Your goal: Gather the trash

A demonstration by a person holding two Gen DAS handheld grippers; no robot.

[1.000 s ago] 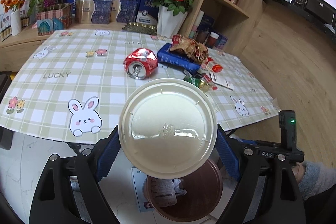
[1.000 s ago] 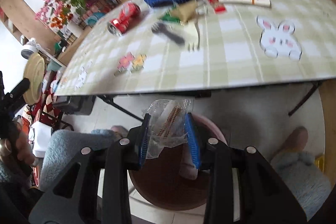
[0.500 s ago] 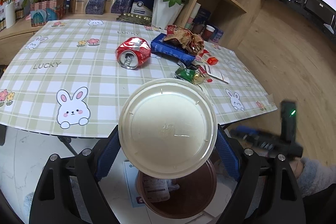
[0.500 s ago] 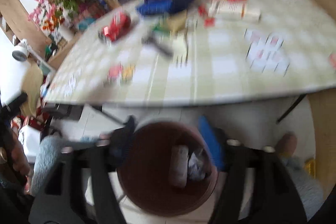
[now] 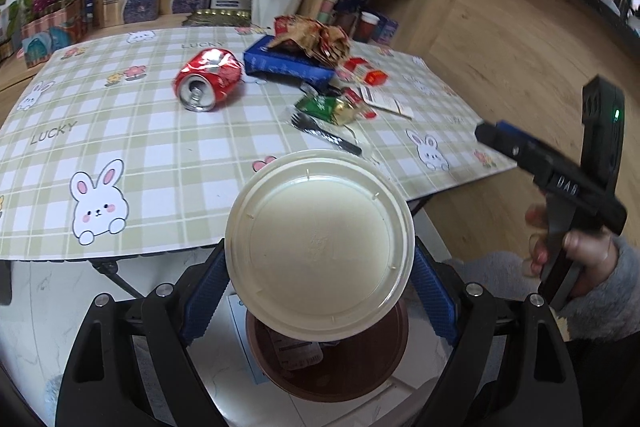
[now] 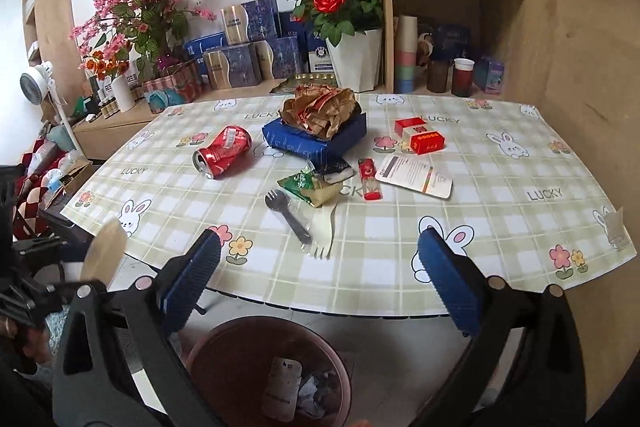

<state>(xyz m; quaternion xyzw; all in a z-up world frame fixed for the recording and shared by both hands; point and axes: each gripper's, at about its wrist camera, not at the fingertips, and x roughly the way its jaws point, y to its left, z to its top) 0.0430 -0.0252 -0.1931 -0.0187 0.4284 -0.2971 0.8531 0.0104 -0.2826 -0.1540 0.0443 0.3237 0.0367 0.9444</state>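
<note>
Round glossy cream lid (image 5: 319,247) pinched in left claw (image 5: 318,291)

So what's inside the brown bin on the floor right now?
The right wrist view shows a flat white packet and crumpled wrappers in the brown bin. In the left view the cream lid covers most of it; the bottom is hidden.
</note>
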